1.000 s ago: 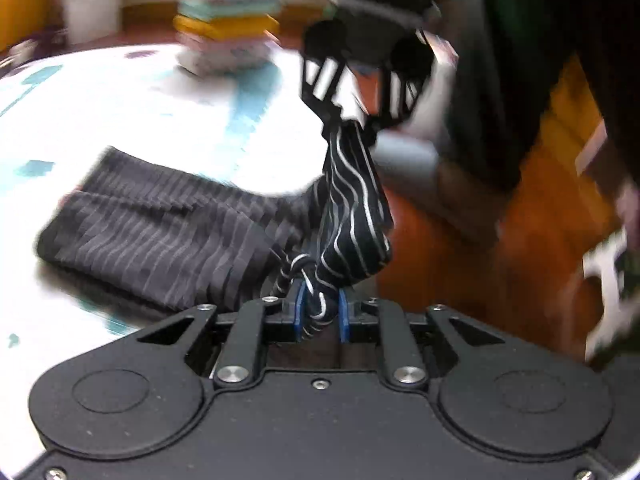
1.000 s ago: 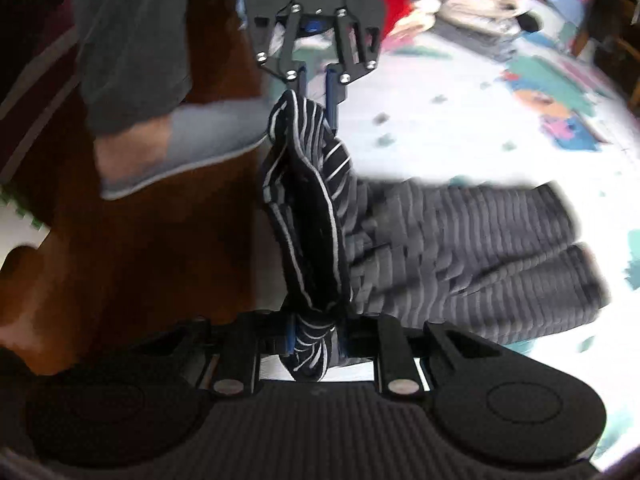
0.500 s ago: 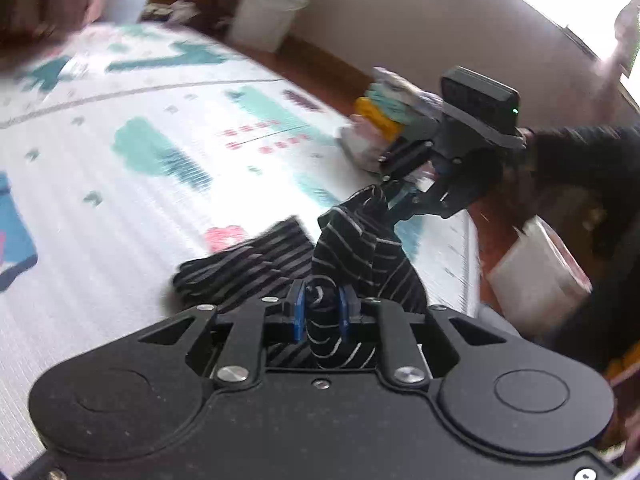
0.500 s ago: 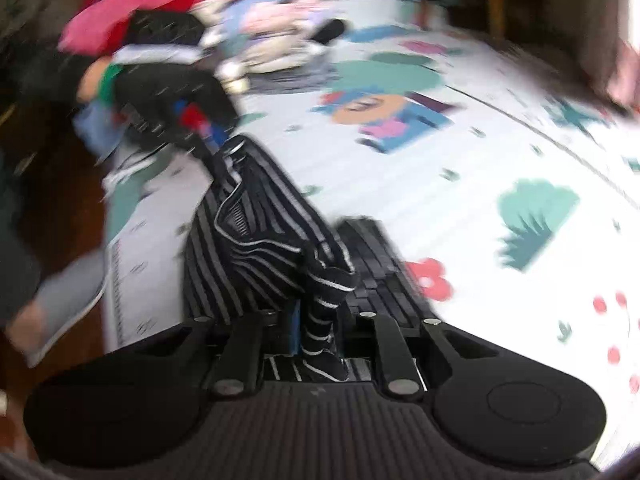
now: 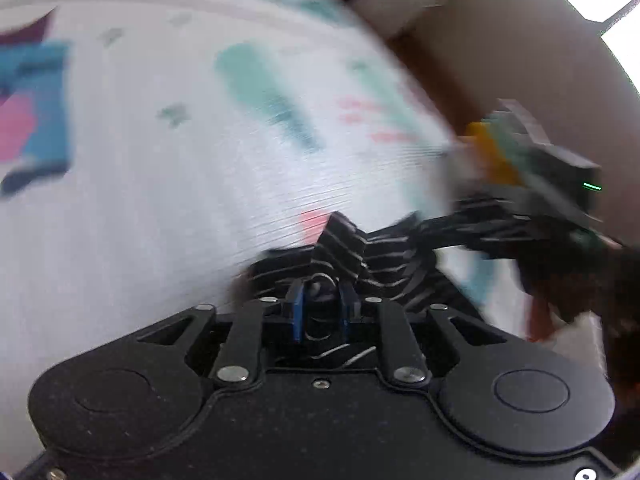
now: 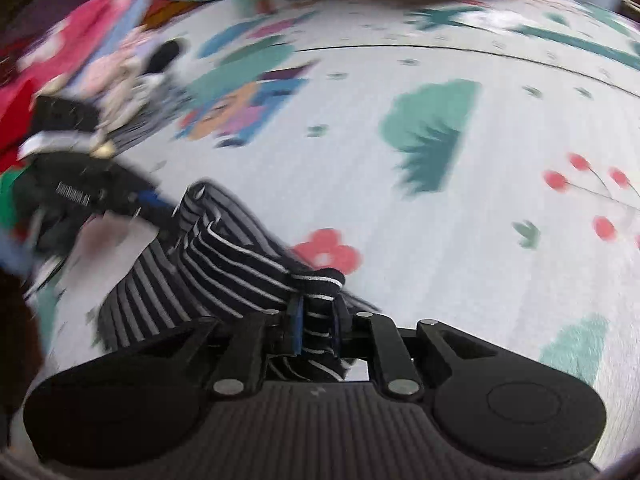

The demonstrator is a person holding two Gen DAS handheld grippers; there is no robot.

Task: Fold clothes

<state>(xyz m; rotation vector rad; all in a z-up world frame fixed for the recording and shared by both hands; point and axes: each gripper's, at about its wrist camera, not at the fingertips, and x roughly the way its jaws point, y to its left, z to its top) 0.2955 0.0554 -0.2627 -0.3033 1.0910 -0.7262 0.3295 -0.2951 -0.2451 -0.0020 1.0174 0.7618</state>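
Note:
A black garment with thin white stripes [image 6: 224, 264] lies partly folded on the patterned play mat [image 6: 440, 240]. My right gripper [image 6: 318, 320] is shut on one end of its raised edge. My left gripper [image 5: 320, 312] is shut on the other end of the striped garment [image 5: 360, 256]. The edge stretches between the two grippers, low over the mat. The right gripper [image 5: 532, 208] shows blurred at the right of the left wrist view. The left gripper [image 6: 92, 196] shows at the left of the right wrist view.
A stack of folded clothes [image 5: 492, 148] sits behind the right gripper near the mat's edge. A heap of pink, red and blue clothes [image 6: 92, 52] lies at the far left of the mat. Brown floor [image 5: 500, 52] borders the mat.
Both grippers have swung the held garment edge forward over the mat and lowered it. The garment's lifted part now lies flatter over the rest. Both views are blurred by motion.

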